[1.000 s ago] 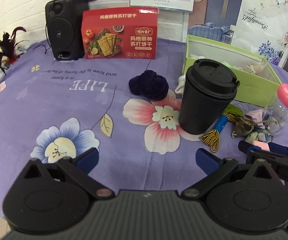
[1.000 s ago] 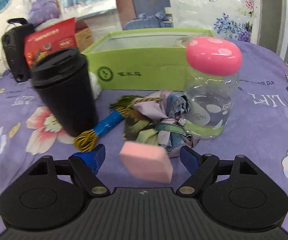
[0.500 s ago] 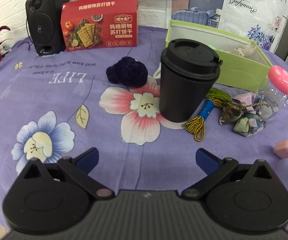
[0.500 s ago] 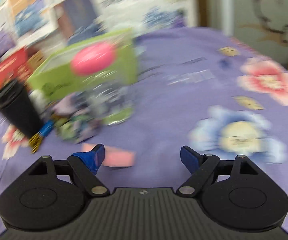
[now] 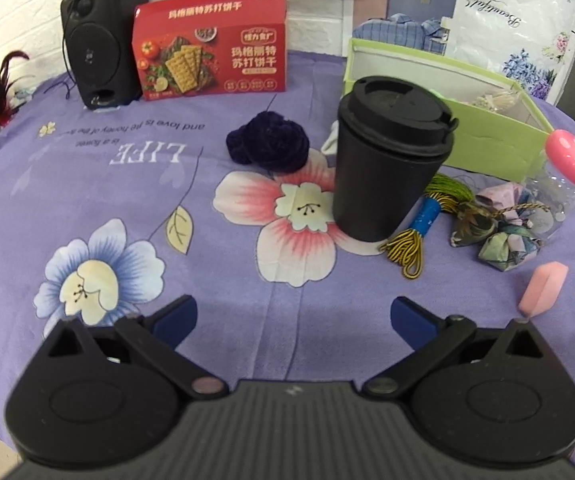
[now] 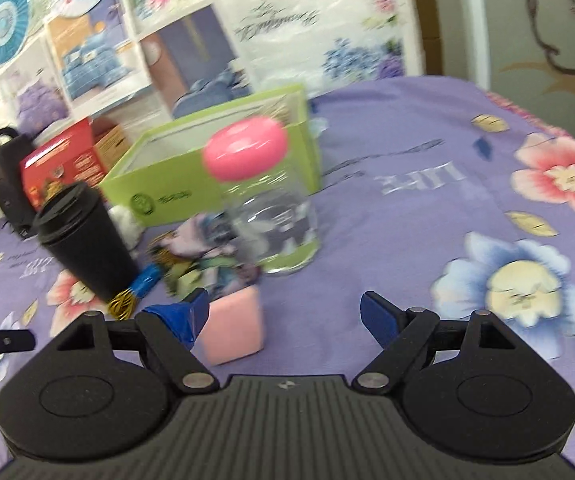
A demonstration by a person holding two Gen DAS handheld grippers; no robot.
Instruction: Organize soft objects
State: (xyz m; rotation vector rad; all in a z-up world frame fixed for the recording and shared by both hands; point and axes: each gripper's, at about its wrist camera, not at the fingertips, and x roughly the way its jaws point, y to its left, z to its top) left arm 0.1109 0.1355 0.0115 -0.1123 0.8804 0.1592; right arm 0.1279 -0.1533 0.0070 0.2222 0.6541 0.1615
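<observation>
The pink square foam sponge lies on the purple floral-cloth surface, touching the right hand-held gripper's left finger; both hand-held grippers are spread and hold nothing. Judged light and compressible; grip its flat sides. The clear pink-capped jar crowds ahead; rightward is open.

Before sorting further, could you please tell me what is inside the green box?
The green box holds some pale, soft-looking items near its far corner; its near wall hides the rest of the interior.
</observation>
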